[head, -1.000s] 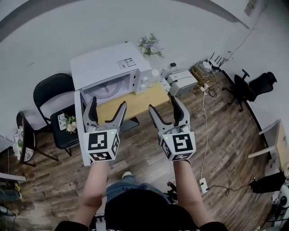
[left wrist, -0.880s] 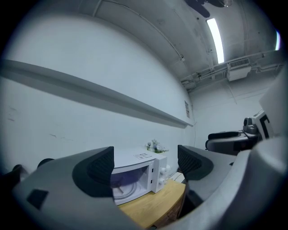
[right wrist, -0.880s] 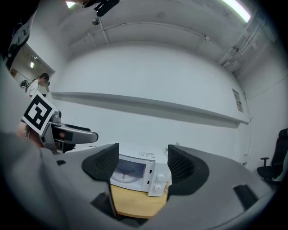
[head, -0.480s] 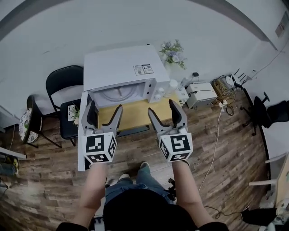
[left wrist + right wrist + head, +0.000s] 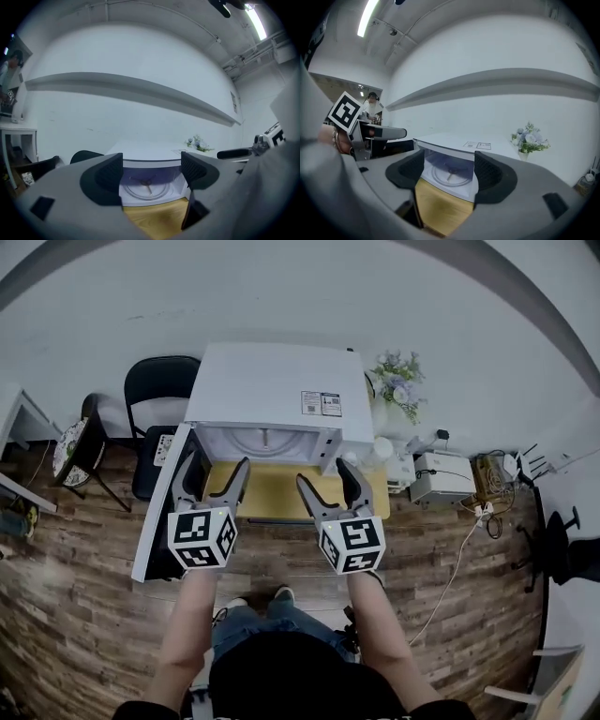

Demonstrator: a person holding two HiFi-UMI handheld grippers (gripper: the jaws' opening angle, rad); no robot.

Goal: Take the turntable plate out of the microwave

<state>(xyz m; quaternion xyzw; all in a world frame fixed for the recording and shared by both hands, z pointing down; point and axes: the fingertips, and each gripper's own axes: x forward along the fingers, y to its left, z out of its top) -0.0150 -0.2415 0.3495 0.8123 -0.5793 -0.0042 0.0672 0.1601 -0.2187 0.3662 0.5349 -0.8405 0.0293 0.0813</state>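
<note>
a yellow wooden tabletop [image 5: 272, 495] lies straight ahead of me, above a dark plank floor [image 5: 84, 615]. to my left a black folding chair [image 5: 155, 381] stands against the white wall [image 5: 281, 287], with something small and white on its seat. further left is a round stool [image 5: 71, 448] with a patterned top. to my right a vase of pale flowers [image 5: 398, 381] stands by the wall, and a white box [image 5: 441, 479] sits lower down beside it. a black office chair [image 5: 565, 554] is at the far right edge. a long grey ledge [image 5: 140, 91] runs along the wall.

Bright, even ceiling-tube light [image 5: 368, 18]; heavy fisheye warp, dark vignetted corners.
</note>
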